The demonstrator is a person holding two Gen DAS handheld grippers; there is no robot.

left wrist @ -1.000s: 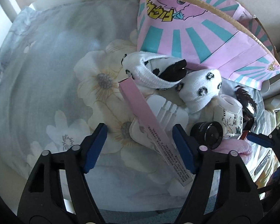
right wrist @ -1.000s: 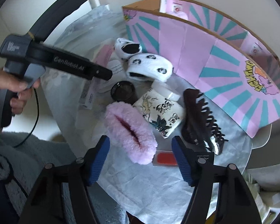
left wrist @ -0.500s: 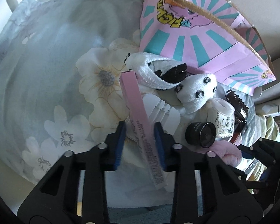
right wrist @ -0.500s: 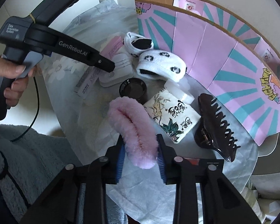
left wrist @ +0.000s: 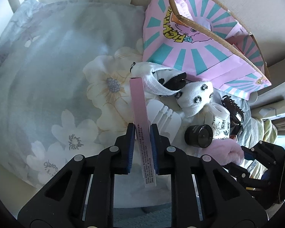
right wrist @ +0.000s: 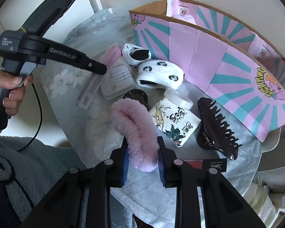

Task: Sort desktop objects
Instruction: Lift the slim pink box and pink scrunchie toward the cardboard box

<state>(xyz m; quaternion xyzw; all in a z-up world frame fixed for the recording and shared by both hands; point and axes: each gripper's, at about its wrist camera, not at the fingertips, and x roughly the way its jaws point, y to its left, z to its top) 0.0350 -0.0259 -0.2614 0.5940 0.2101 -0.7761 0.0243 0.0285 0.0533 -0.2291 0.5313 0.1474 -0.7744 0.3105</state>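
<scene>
While both of my grippers point steeply down at the flowered cloth [left wrist: 47,87], each has just finished closing on something. My left gripper [left wrist: 142,148] has its blue pads pressed against the two long sides of the slim pink box [left wrist: 139,114], which runs straight away from the fingers, its far end just beside the black-toed white sock [left wrist: 161,79]. Its near, printed end sticks out behind the pads. Whether the box has left the cloth I can't quite tell from this angle.

My right gripper [right wrist: 142,159] is clamped on the near end of the fluffy pink scrunchie [right wrist: 134,125], the fur squashed between the pads. The rest of the scrunchie arcs forward toward the black jar [right wrist: 136,96], which it partly hides.

Around them lie the spotted white sock [right wrist: 160,73], the white plastic case [right wrist: 117,81], the printed white bottle [right wrist: 173,121] and the dark claw clip [right wrist: 216,131]. Behind all of it stands the open pink-and-teal carton [right wrist: 209,57], its near wall close to the socks. A hand [right wrist: 7,87] grips the left tool's handle.
</scene>
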